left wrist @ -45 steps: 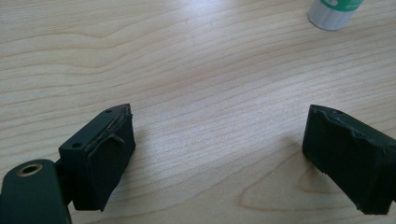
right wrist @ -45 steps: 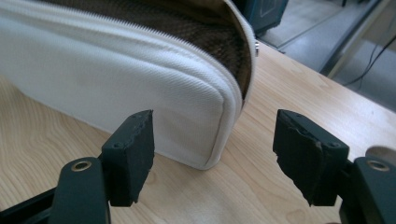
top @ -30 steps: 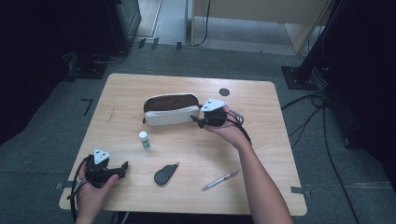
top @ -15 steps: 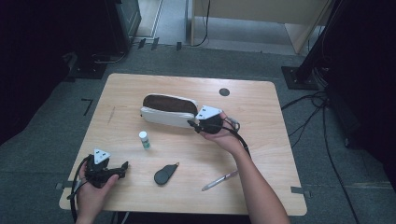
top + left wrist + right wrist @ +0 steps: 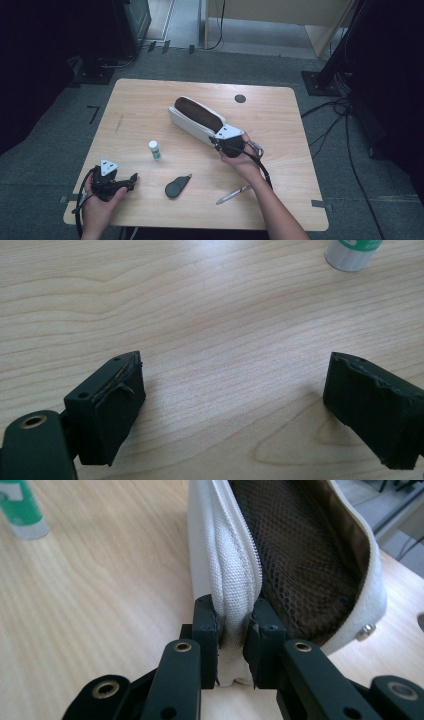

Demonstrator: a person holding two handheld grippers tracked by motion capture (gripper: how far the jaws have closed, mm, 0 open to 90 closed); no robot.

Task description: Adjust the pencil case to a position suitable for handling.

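Note:
A white fabric pouch (image 5: 197,122) with a brown mesh lining lies open and slanted across the middle of the table. My right gripper (image 5: 217,141) holds its near end. In the right gripper view, the right gripper (image 5: 234,625) has its jaws pressed on the pouch's white zipped wall (image 5: 227,570); they have just been closing on it. My left gripper (image 5: 133,178) rests at the table's front left, held in a hand. In the left gripper view, the left gripper (image 5: 232,405) is open over bare wood with nothing between its jaws.
A small white bottle with a green label (image 5: 154,149) stands left of the pouch. A dark teardrop-shaped object (image 5: 176,186) and a pen (image 5: 233,194) lie near the front edge. A black round mark (image 5: 240,98) sits at the back of the wooden table (image 5: 280,150).
The right gripper has closed on the pouch's end and drawn it toward the front right. The pouch has swung from lying crosswise to a slant. The left gripper has stayed put.

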